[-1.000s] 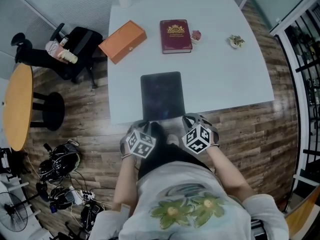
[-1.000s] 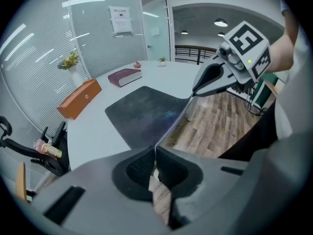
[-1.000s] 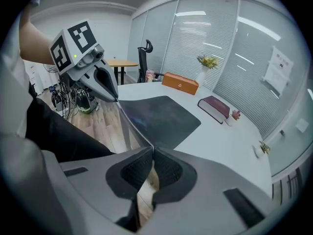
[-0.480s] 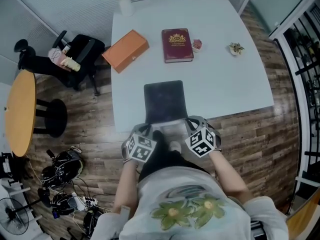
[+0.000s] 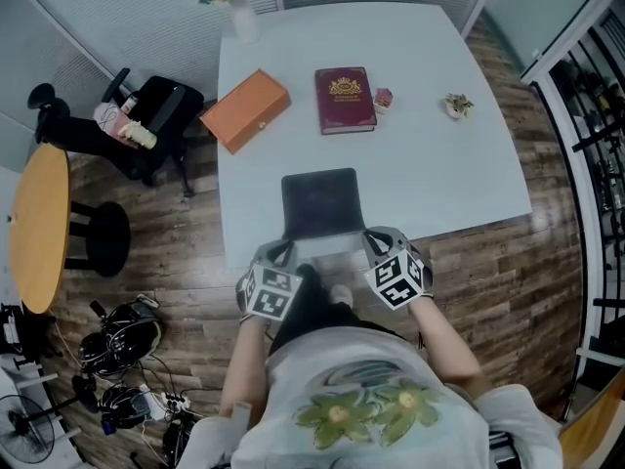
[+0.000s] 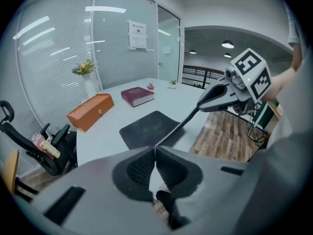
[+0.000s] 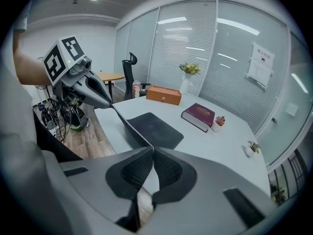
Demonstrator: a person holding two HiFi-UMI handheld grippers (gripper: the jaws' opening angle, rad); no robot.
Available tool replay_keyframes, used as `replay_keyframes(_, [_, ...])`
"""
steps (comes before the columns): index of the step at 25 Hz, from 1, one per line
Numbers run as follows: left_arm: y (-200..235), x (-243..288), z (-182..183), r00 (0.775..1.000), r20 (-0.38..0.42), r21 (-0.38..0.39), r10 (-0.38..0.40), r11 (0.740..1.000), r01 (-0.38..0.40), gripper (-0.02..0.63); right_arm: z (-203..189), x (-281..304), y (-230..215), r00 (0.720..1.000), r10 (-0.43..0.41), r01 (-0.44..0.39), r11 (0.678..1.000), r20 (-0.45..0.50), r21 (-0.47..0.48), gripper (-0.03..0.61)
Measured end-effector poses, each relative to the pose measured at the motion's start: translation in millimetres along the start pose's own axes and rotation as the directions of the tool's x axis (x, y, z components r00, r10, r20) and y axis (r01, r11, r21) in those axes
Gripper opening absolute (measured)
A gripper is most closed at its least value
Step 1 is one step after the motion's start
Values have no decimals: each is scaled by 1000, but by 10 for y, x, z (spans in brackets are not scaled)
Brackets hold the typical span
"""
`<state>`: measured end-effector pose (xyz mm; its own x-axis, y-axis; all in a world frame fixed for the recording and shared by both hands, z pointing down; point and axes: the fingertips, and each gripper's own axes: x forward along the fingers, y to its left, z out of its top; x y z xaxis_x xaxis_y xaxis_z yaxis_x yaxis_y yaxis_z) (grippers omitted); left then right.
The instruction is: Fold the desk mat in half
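Observation:
The dark desk mat (image 5: 319, 201) lies on the white table (image 5: 439, 174), near its front edge. The mat's near edge is raised off the table, with the paler underside (image 5: 332, 246) showing. My left gripper (image 5: 283, 254) is shut on the near left corner and my right gripper (image 5: 375, 235) on the near right corner. In the left gripper view the jaws (image 6: 155, 149) pinch the mat (image 6: 148, 128), and its edge runs taut to the right gripper (image 6: 211, 101). In the right gripper view the jaws (image 7: 153, 149) pinch the mat (image 7: 155, 129), and the same edge leads to the left gripper (image 7: 104, 102).
Behind the mat lie an orange box (image 5: 244, 97), a dark red book (image 5: 344, 86), a small pink object (image 5: 383, 97) and a small plant (image 5: 458, 106). A vase of flowers (image 5: 237, 8) stands at the back. An office chair (image 5: 137, 115) and a round wooden table (image 5: 39, 228) stand to the left.
Both grippers have lifted the mat's near edge and carried it forward over the table. Less of the dark top face shows now.

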<state>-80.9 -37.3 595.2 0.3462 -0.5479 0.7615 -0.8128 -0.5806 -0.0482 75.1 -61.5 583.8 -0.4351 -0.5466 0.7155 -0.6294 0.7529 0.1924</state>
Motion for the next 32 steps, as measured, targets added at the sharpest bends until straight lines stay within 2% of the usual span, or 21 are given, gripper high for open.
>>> replay_keyframes(16, [324,48,314,998,56,-12,9,1000,-9,14,362,51,-298,998,-41,40,999,46,16,26])
replay_keyframes(32, [536,226,467,998,49,-12,-27,1000,27,12,532,181,-492,998,-44,44,999,44,12,25])
